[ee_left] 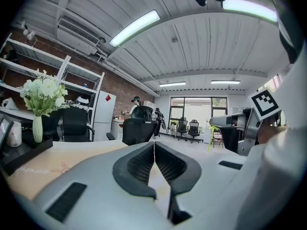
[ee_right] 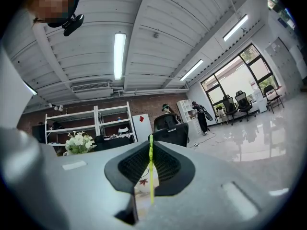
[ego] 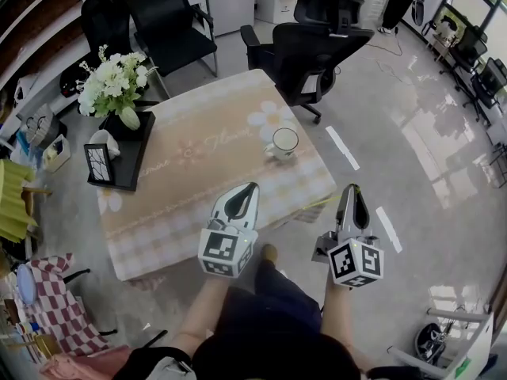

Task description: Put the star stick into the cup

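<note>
Soft, pale colours
Yellow-green stick (ee_right: 150, 176); white cup (ego: 284, 142); beige tablecloth (ego: 198, 188) with pale checks and daisy prints.

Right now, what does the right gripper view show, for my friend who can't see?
The right tool is shut on a thin yellow-green stick, seen up close. Behind it are white flowers, a black chair and long ceiling lights.
</note>
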`<action>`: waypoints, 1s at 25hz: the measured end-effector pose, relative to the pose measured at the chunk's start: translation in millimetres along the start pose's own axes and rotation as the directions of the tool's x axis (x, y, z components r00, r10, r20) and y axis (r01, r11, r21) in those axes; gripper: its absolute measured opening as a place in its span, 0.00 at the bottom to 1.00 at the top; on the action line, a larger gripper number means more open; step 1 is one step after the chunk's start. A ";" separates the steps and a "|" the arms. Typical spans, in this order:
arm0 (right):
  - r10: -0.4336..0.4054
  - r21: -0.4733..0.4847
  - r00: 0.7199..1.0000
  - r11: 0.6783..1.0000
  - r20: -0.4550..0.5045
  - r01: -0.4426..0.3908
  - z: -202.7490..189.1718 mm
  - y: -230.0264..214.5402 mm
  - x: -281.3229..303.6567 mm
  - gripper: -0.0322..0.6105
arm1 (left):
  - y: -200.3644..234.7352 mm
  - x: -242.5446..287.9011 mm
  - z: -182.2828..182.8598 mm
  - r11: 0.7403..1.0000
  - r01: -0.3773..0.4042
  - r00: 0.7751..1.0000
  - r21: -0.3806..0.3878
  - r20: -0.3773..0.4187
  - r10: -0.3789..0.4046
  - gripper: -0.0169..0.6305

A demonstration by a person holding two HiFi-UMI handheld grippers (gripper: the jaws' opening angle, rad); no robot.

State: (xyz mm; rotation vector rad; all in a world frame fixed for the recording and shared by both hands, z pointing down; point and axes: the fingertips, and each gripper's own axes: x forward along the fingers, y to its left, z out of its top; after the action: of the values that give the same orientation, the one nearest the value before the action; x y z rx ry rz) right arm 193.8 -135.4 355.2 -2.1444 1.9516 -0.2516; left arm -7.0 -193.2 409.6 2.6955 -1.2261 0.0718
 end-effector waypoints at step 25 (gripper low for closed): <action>0.113 0.023 0.993 0.993 0.032 -0.114 10.9 -24.4 100.4 0.07 | 25.1 81.0 10.2 0.996 -0.088 0.996 -0.004 0.010 0.088 0.05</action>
State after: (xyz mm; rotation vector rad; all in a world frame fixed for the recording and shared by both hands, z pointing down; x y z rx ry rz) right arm 230.0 -232.5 348.9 -2.0017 2.0340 -0.2198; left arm 27.2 -271.4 412.6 2.6411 -1.3462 0.0680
